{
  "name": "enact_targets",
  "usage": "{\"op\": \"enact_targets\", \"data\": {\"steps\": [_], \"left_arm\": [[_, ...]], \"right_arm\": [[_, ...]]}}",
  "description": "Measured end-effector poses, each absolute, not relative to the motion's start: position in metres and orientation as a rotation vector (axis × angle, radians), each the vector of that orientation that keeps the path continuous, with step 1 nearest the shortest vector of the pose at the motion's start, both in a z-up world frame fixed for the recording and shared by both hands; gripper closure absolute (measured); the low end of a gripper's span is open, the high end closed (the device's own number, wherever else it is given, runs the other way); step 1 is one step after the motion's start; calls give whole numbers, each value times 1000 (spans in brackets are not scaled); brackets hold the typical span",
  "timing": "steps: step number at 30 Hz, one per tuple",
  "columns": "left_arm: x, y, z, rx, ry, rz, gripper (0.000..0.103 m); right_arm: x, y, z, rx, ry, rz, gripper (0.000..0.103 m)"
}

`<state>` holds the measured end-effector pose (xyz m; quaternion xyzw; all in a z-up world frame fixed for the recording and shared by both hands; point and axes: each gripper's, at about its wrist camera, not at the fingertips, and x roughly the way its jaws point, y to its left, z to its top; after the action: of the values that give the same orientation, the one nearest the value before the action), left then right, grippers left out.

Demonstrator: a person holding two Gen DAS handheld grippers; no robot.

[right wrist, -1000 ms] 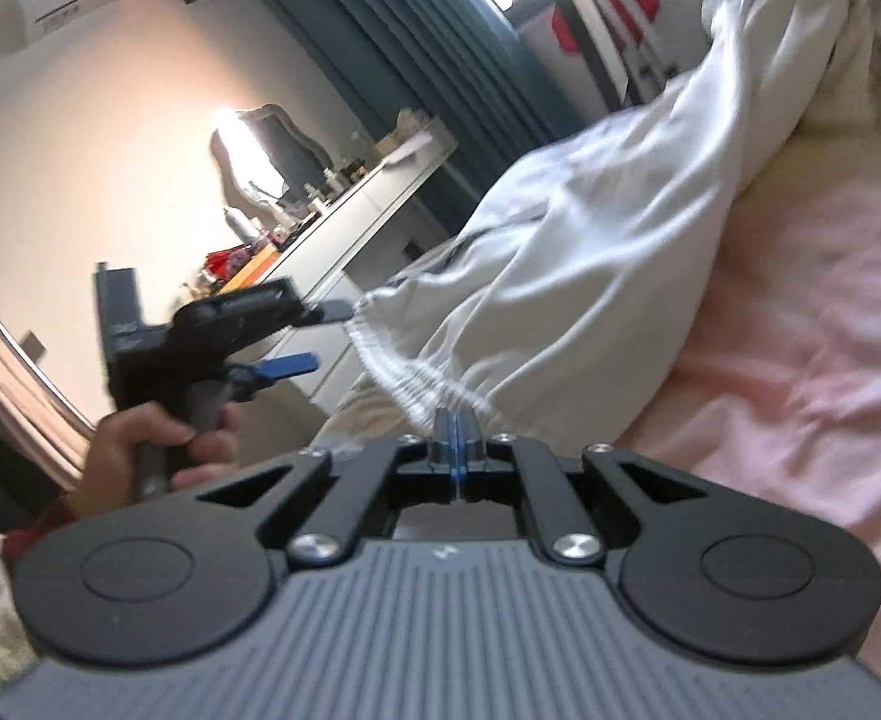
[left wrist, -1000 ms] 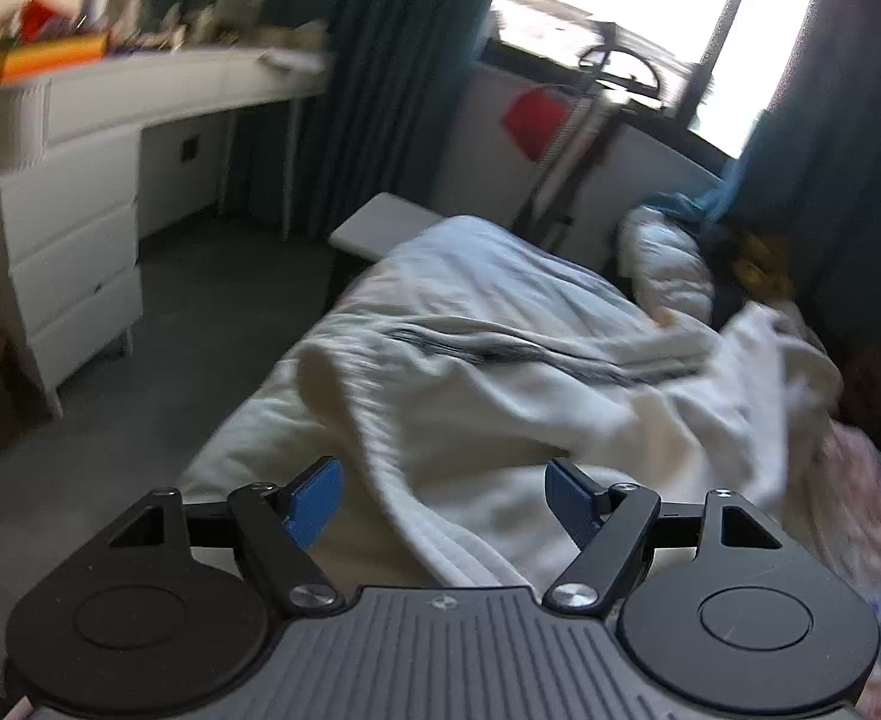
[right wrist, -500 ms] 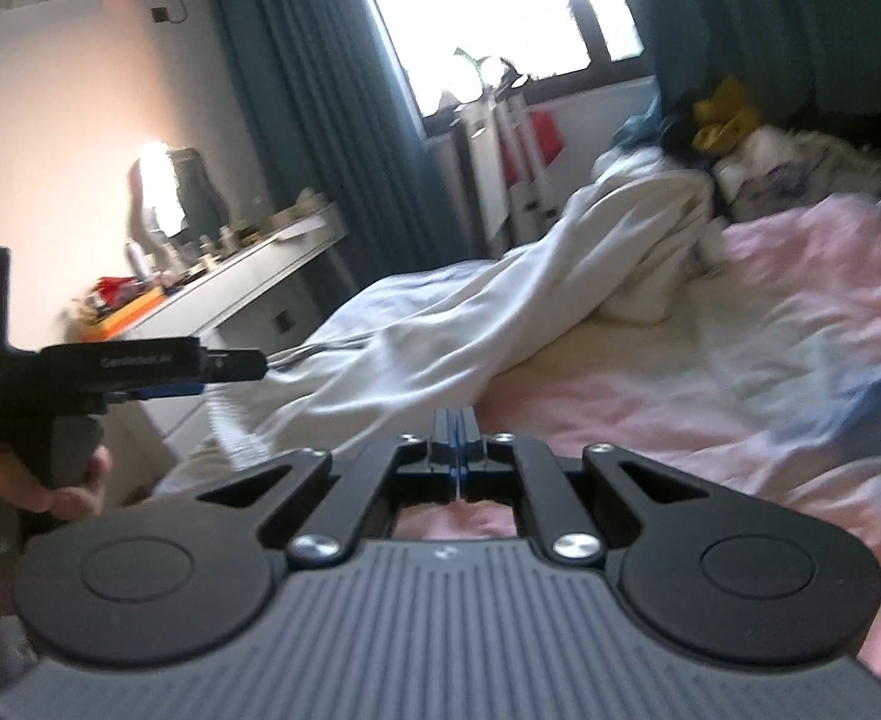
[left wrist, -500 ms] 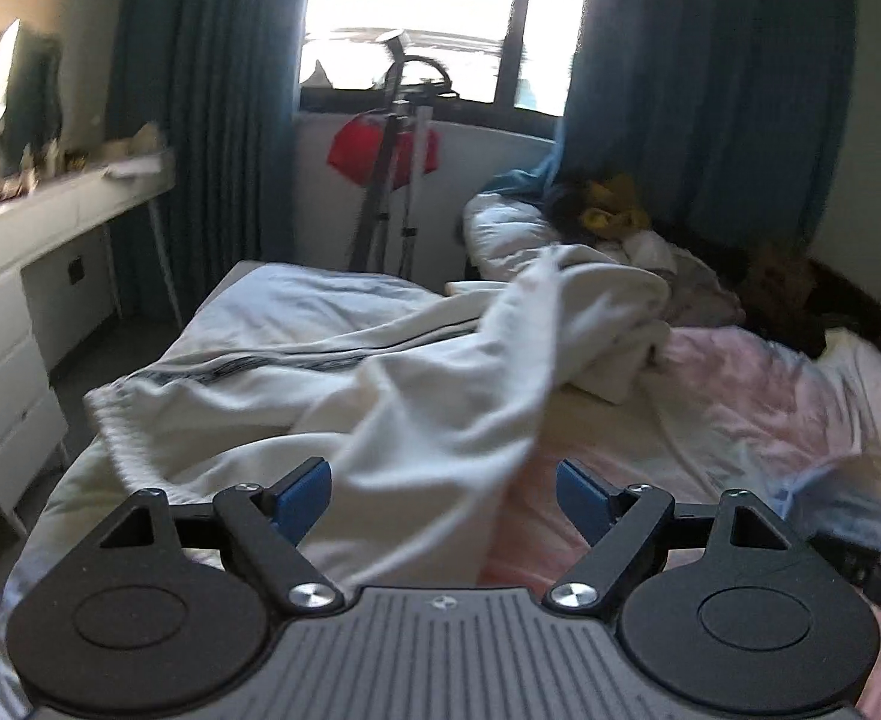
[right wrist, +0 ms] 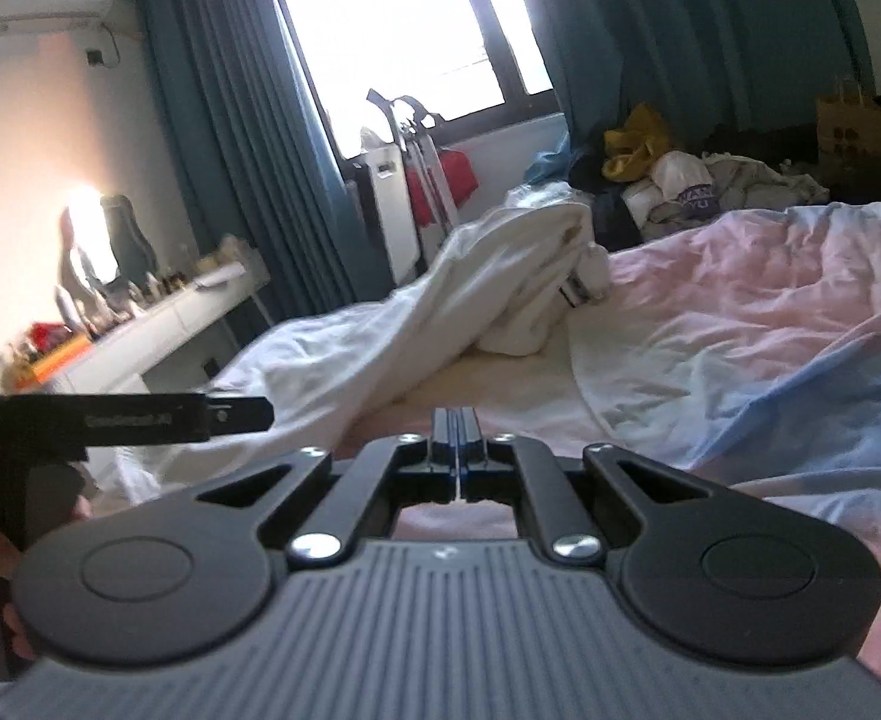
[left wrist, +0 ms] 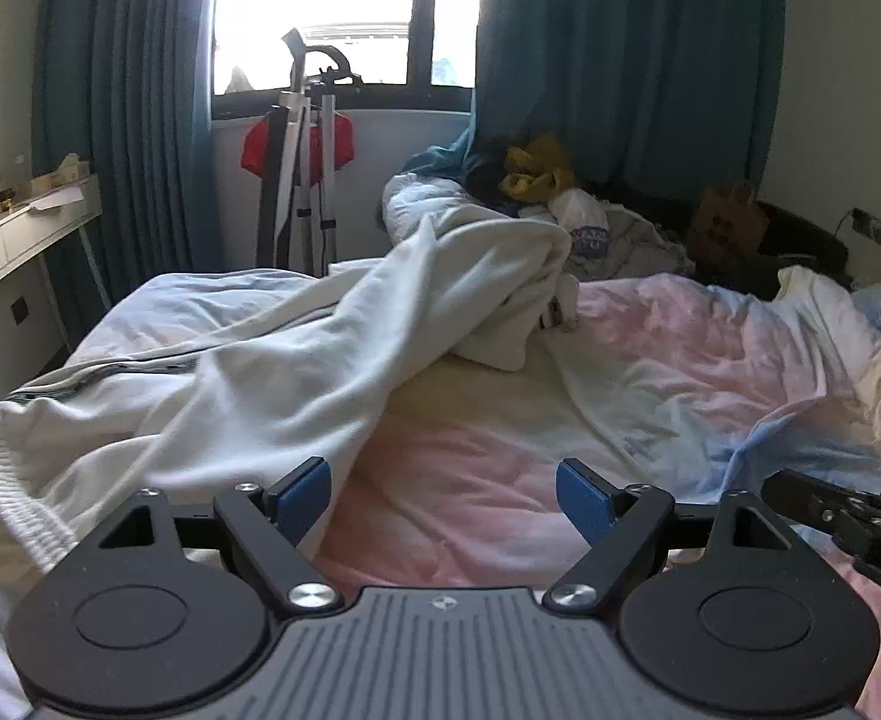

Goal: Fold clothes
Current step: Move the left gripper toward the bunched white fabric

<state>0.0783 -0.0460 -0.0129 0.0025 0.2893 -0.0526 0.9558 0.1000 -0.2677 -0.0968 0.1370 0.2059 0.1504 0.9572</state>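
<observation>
A white garment (left wrist: 272,372) lies stretched across the bed, its ribbed hem at the near left and its far end bunched up in the middle. It also shows in the right wrist view (right wrist: 440,312). My left gripper (left wrist: 443,492) is open and empty, above the bed just right of the garment's near edge. My right gripper (right wrist: 458,438) is shut with nothing between its pads, held above the pink sheet. Its black body shows at the lower right of the left wrist view (left wrist: 848,522). The left gripper's body shows in the right wrist view (right wrist: 122,417).
The bed has a pink and blue sheet (left wrist: 650,396). A pile of clothes (left wrist: 560,198) lies at the far end near the curtains. A white dresser (left wrist: 14,240) stands at the left. A metal stand with a red item (left wrist: 302,144) is under the window.
Both grippers have swung right and levelled out, from facing the dresser side to facing the window. The right gripper has let go of the garment's hem and stays shut. The left stays open.
</observation>
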Motion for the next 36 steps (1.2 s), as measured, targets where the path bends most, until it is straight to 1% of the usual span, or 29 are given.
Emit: {"op": "enact_targets", "data": {"steps": [9, 14, 19, 24, 30, 31, 33, 35, 36], "left_arm": [[103, -42, -47, 25, 624, -114, 19], [109, -31, -57, 14, 633, -130, 19], [121, -22, -61, 7, 616, -143, 16], [164, -21, -56, 27, 615, -148, 16], [254, -29, -50, 65, 583, -158, 16], [274, -32, -50, 78, 580, -156, 16], [312, -35, -50, 91, 579, -149, 18], [354, -39, -49, 92, 585, -136, 19], [372, -42, -48, 78, 588, -136, 19]], "right_arm": [[121, -262, -113, 276, 445, 284, 97], [125, -251, -117, 242, 450, 271, 97], [122, -247, -115, 260, 443, 238, 97], [121, -243, -114, 247, 428, 214, 97], [134, -249, -127, 245, 449, 188, 96], [138, -251, -130, 251, 456, 183, 94], [146, -255, -138, 259, 471, 169, 86], [156, -260, -147, 291, 487, 164, 63], [161, -263, -152, 312, 495, 165, 59]]}}
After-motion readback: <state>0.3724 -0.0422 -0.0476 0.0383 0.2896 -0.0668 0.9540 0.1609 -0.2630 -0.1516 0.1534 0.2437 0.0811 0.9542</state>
